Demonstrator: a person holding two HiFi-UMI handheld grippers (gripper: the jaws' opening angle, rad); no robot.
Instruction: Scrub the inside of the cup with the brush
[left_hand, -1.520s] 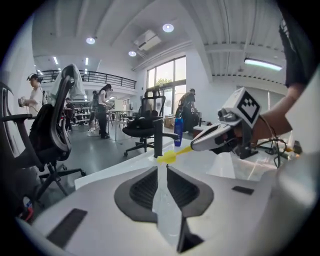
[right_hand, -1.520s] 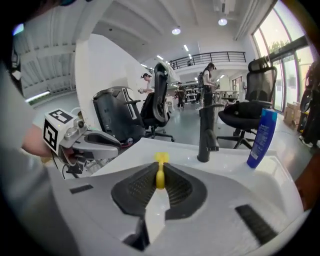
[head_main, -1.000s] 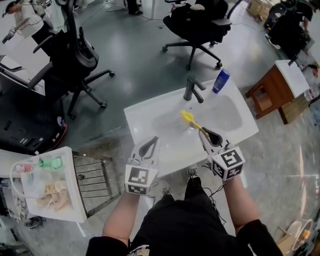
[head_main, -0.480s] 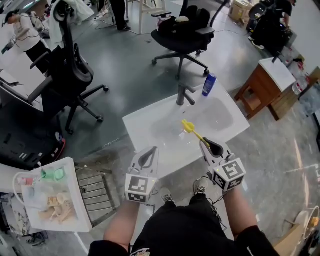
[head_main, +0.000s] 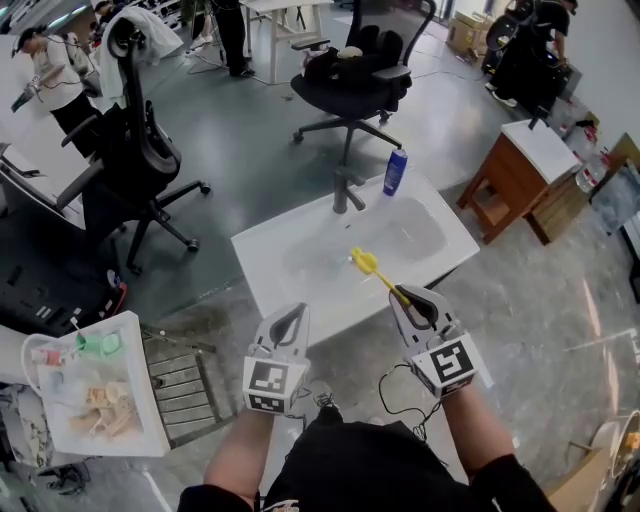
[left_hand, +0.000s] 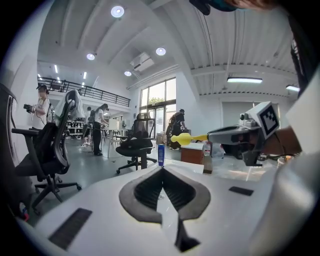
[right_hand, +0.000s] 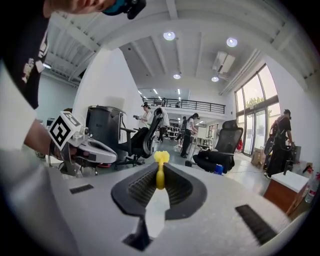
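While the right tongs (head_main: 402, 293) are clamping the yellow brush (head_main: 366, 264) by its handle, with its head jutting out ahead of them over the white sink (head_main: 270, 262), the left tongs (head_main: 297, 310) are sitting closed on nothing just beside. The cup is possibly lying clear in the basin ahead of both; I am not making it out. The left tongs should be opening to steady it before the brush goes in.

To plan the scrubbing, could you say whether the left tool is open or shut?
Shut: the left tool has its jaws together, nothing between them.
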